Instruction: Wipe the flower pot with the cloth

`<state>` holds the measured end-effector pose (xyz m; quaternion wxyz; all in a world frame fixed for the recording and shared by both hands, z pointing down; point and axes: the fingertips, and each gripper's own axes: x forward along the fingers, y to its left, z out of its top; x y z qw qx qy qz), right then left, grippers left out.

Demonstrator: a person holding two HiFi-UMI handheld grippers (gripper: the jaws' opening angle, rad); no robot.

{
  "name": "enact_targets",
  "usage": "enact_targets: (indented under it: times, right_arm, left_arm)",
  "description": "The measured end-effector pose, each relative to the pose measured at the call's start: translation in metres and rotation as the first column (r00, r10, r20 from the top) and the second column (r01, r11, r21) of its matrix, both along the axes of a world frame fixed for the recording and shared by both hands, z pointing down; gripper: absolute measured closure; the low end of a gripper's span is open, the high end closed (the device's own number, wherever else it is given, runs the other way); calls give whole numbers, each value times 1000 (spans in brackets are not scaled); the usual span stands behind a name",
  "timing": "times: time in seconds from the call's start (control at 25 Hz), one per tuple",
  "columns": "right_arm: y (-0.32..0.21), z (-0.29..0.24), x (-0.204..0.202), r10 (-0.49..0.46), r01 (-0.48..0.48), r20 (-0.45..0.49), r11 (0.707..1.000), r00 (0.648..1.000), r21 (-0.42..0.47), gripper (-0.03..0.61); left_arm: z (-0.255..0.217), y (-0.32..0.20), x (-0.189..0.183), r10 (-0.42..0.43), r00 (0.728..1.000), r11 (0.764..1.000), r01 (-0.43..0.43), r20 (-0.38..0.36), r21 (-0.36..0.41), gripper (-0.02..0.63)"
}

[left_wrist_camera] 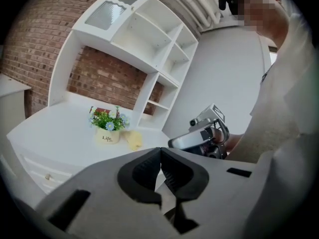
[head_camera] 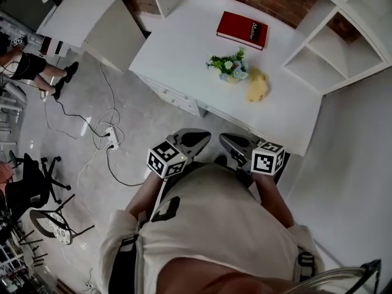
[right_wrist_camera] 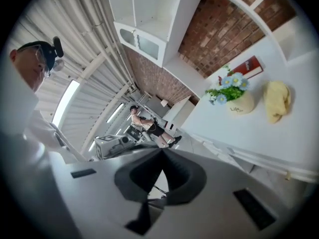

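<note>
A small cream flower pot (head_camera: 231,76) with green leaves and blue and white flowers stands on the white desk (head_camera: 184,54). A crumpled yellow cloth (head_camera: 257,86) lies just to its right. The pot (left_wrist_camera: 107,136) and the cloth (left_wrist_camera: 133,140) also show in the left gripper view, and the pot (right_wrist_camera: 240,103) and cloth (right_wrist_camera: 276,100) in the right gripper view. My left gripper (head_camera: 205,136) and right gripper (head_camera: 222,138) are held close to my body, short of the desk's near edge, both shut and empty.
A red book (head_camera: 242,30) lies at the back of the desk. White shelves (head_camera: 334,48) stand to the right, a second white table (head_camera: 79,14) to the left. Cables and a power strip (head_camera: 110,136) lie on the floor. A person (head_camera: 30,66) stands far left beside chairs (head_camera: 37,182).
</note>
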<state>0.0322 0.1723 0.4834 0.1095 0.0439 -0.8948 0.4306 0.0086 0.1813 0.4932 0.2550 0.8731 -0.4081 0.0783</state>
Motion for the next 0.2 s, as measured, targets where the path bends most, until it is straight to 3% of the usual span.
enact_targets:
  times: [0.2]
  right_arm:
    - [67, 18, -62, -108, 134, -161, 978, 981, 161, 569]
  left_arm:
    - [7, 65, -45, 28, 1000, 999, -28, 4, -31, 594]
